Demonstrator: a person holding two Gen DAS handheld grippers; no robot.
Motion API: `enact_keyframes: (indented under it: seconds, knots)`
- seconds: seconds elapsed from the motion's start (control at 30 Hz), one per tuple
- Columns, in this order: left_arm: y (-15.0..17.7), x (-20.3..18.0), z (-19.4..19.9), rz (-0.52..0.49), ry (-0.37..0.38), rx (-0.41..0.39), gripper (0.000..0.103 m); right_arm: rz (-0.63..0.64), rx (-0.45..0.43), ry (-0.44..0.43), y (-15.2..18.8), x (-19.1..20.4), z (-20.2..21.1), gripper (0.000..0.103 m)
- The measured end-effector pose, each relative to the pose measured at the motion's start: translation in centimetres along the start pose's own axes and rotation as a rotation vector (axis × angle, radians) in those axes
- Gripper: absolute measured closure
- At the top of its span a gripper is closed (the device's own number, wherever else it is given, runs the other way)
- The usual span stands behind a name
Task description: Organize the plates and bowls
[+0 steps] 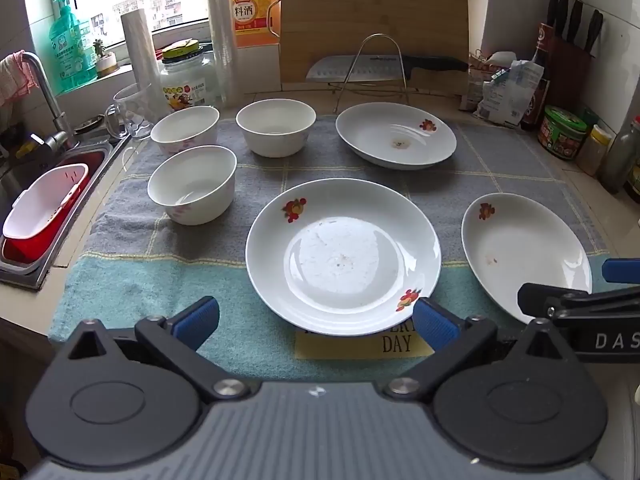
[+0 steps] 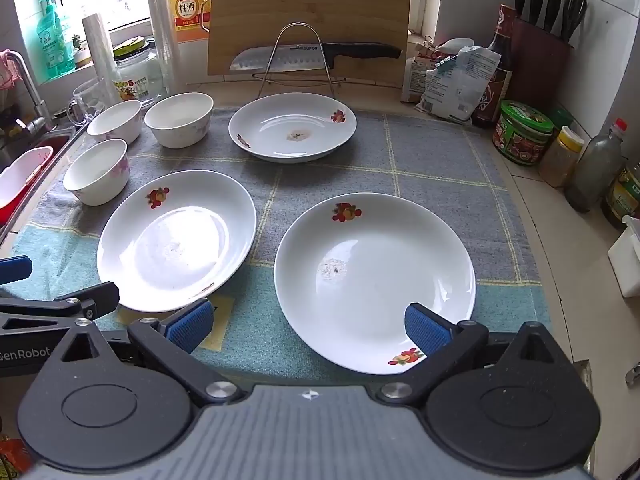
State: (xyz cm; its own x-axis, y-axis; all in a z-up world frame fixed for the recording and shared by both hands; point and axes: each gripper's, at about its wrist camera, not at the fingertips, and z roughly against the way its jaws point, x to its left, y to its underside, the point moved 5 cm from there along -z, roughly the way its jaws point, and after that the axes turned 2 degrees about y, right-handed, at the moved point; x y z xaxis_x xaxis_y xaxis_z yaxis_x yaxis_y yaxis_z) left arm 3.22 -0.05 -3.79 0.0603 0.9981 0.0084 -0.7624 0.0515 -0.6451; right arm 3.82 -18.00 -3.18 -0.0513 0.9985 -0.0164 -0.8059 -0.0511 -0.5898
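Three white plates with fruit decals lie on a grey and teal cloth point(image 1: 260, 160): a near middle plate point(image 1: 343, 255) point(image 2: 176, 240), a right plate point(image 1: 524, 252) point(image 2: 374, 280) and a far plate point(image 1: 396, 135) point(image 2: 292, 127). Three white bowls point(image 1: 192, 184) point(image 1: 185, 128) point(image 1: 276, 126) stand at the left; they also show in the right wrist view point(image 2: 96, 170) point(image 2: 115, 121) point(image 2: 179, 119). My left gripper point(image 1: 316, 320) is open and empty, just short of the middle plate's near rim. My right gripper point(image 2: 306, 326) is open and empty over the right plate's near rim.
A wire rack point(image 2: 296, 56) with a knife point(image 2: 320, 56) and a cutting board point(image 2: 308, 12) stand at the back. A sink point(image 1: 48, 184) with a red and white basket lies left. Bottles and jars point(image 2: 524, 132) and a knife block point(image 2: 544, 52) line the right side.
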Motion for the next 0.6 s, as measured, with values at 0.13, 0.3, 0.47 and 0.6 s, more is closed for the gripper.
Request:
enact_keyframes:
  seconds: [0.13,0.3,0.47,0.6]
  knots:
    - [-0.02,-0.18,0.08,0.000,0.001,-0.004,0.001,0.002,0.004,0.001,0.04,0.04,0.04,0.000]
    - [0.13,0.26,0.22,0.005,0.005,-0.004,0.001,-0.001,0.002,0.001,0.08,0.08,0.11,0.000]
    - [0.05,0.28,0.25,0.008,0.007,-0.004,0.001,-0.004,0.003,0.003,0.27,-0.17,-0.19,0.000]
    - [-0.04,0.27,0.47,0.013,0.006,-0.008,0.001,-0.004,-0.001,-0.001,0.21,0.10,0.28,0.000]
